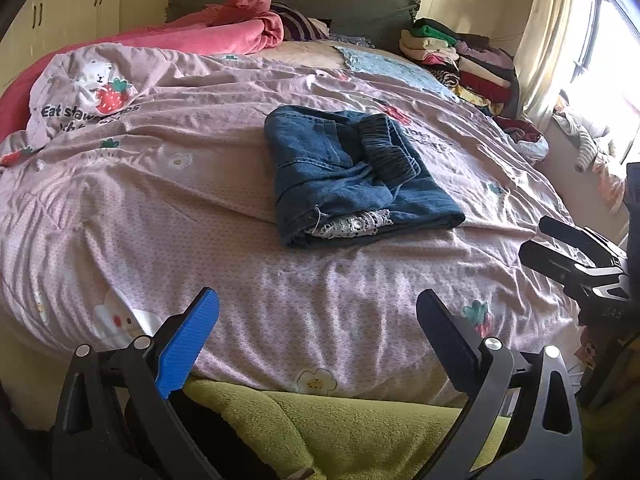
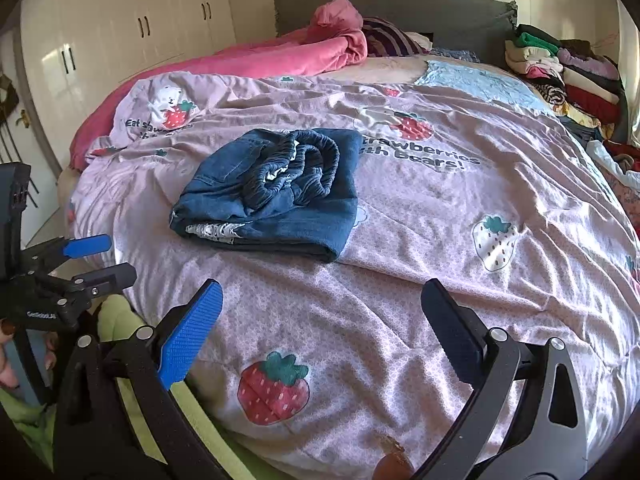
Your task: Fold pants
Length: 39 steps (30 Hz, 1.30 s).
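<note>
Blue denim pants (image 1: 352,172) lie folded into a compact bundle in the middle of the bed, elastic waistband on top and a bit of white lace at the near edge. The right wrist view shows the same pants (image 2: 276,196) ahead and left. My left gripper (image 1: 318,320) hovers open over the near bed edge, well short of the pants, holding nothing. My right gripper (image 2: 322,308) is open too, empty, above the quilt. Each gripper appears in the other's view: the right gripper (image 1: 536,236) at the right edge, the left gripper (image 2: 116,258) at the left edge.
A pink quilt (image 2: 440,240) printed with strawberries and bears covers the bed. A pink blanket (image 1: 224,28) is bunched near the grey headboard. Stacked folded clothes (image 1: 460,60) sit at the far right corner. White wardrobes (image 2: 120,28) stand left; a green fleece (image 1: 340,420) lies below.
</note>
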Tool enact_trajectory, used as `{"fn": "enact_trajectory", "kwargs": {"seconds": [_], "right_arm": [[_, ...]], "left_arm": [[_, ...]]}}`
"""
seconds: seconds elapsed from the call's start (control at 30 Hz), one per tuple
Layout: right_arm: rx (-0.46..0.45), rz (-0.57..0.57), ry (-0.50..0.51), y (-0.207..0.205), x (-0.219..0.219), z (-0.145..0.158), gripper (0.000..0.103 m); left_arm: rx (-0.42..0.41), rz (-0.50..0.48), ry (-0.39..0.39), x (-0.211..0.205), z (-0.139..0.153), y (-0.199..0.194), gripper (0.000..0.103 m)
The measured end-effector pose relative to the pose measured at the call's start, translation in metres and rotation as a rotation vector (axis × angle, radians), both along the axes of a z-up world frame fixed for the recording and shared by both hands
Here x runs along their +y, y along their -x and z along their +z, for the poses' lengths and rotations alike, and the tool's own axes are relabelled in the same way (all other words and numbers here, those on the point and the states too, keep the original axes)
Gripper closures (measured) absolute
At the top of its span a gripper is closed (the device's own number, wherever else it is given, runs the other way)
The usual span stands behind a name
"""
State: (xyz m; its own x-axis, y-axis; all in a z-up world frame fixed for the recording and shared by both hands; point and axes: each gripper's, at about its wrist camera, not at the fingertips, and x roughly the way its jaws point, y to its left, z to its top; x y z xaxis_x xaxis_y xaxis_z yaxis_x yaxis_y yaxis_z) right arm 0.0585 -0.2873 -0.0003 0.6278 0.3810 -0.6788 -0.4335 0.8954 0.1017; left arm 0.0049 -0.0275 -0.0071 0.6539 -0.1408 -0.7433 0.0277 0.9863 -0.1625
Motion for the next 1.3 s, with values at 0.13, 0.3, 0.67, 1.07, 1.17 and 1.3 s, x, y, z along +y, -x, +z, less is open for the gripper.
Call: {"fn": "enact_trajectory", "kwargs": {"seconds": [0.13, 0.3, 0.67, 1.07, 1.17, 1.3], "right_arm": [[-0.001, -0.001, 0.000, -0.001, 0.000, 0.001, 0.009], [0.000, -0.001, 0.001, -0.003, -0.001, 0.002, 0.009], [-0.003, -0.018, 0.004, -0.006, -0.006, 0.002, 0.009], [-0.005, -0.067, 0.024, -0.010, -0.018, 0.002, 0.009], [0.000, -0.107, 0.046, -0.016, -0.032, -0.002, 0.009], [0.013, -0.188, 0.087, -0.031, -0.061, -0.010, 0.009]], "left_arm": [[0.003, -0.002, 0.006, 0.000, 0.000, 0.000, 0.005], [0.003, 0.000, 0.003, 0.000, 0.000, 0.000, 0.005], [-0.001, -0.003, -0.004, 0.000, 0.002, 0.002, 0.005], [0.024, 0.049, -0.061, 0.005, -0.001, -0.001, 0.005], [0.040, 0.092, -0.048, 0.018, -0.005, -0.002, 0.005], [0.024, 0.130, -0.024, 0.046, -0.002, -0.013, 0.005]]}}
